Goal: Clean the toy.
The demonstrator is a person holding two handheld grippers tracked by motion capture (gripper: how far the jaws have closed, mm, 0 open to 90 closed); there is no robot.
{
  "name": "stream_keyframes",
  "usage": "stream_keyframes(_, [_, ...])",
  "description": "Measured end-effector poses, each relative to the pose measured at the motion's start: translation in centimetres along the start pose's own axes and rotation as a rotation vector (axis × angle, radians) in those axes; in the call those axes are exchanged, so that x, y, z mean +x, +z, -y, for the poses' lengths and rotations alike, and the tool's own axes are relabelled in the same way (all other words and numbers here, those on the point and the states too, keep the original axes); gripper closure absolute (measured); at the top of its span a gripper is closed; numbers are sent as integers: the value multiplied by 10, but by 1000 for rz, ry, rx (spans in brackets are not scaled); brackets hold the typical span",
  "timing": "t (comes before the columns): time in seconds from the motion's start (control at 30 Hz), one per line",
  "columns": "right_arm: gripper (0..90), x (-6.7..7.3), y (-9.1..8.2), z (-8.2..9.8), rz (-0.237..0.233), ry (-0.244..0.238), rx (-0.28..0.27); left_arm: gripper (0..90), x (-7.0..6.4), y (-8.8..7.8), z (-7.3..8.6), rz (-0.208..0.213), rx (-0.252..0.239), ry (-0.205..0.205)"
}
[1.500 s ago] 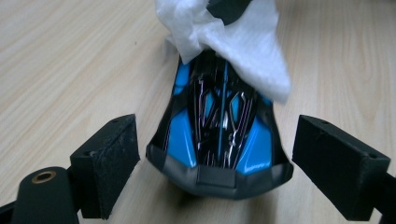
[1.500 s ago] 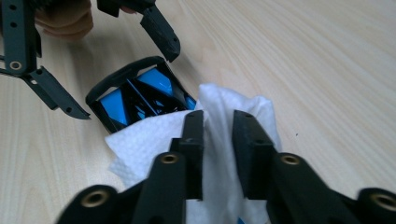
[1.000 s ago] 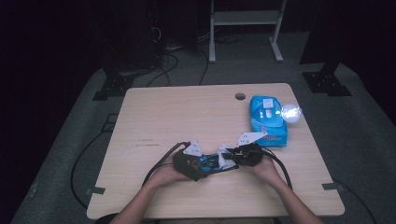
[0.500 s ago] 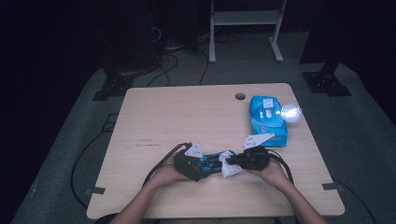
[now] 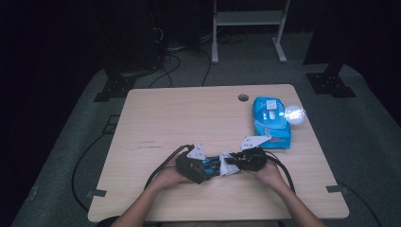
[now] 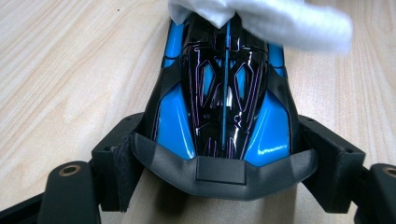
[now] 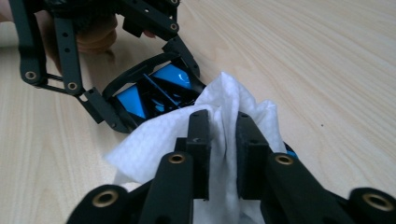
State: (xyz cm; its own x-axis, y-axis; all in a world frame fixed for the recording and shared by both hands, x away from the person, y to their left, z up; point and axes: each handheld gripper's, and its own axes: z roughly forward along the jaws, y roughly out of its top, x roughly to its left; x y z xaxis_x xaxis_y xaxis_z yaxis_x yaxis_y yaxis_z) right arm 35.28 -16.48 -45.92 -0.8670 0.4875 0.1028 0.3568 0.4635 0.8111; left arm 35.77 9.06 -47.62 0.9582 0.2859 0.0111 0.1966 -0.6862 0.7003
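In the high view the toy car [image 5: 213,164] is too small to read: just a blue glint between the 2 grippers, most of it covered by them and by the white wipe [image 5: 229,166]. The print on the blue wipes pack [image 5: 269,120] is too small to make out, and a bright glare beside it hides what lies there.

In the left gripper view the wipe [image 6: 275,21] covers the car's far end and is cut by the top edge.

In the right gripper view the wipe [image 7: 163,135] hides most of the car [image 7: 156,91], and the left gripper [image 7: 135,79] is cut off at the top.
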Motion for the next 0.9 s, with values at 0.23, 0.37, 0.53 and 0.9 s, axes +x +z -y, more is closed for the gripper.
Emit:
stream_keyframes(0.23, [830, -7, -12, 13, 52, 24, 23, 234, 0, 0, -1, -4, 5, 5])
stream_keyframes(0.37, [838, -7, -19, 21, 71, 41, 18, 234, 0, 0, -1, -3, 5, 5])
stream_keyframes(0.53, [840, 4, -10, 15, 37, 27, -8, 233, 0, -1, 0, -2, 4, 2])
stream_keyframes(0.9, [844, -9, -19, 25, 77, 75, -5, 233, -1, 0, 0, -8, 3, 3])
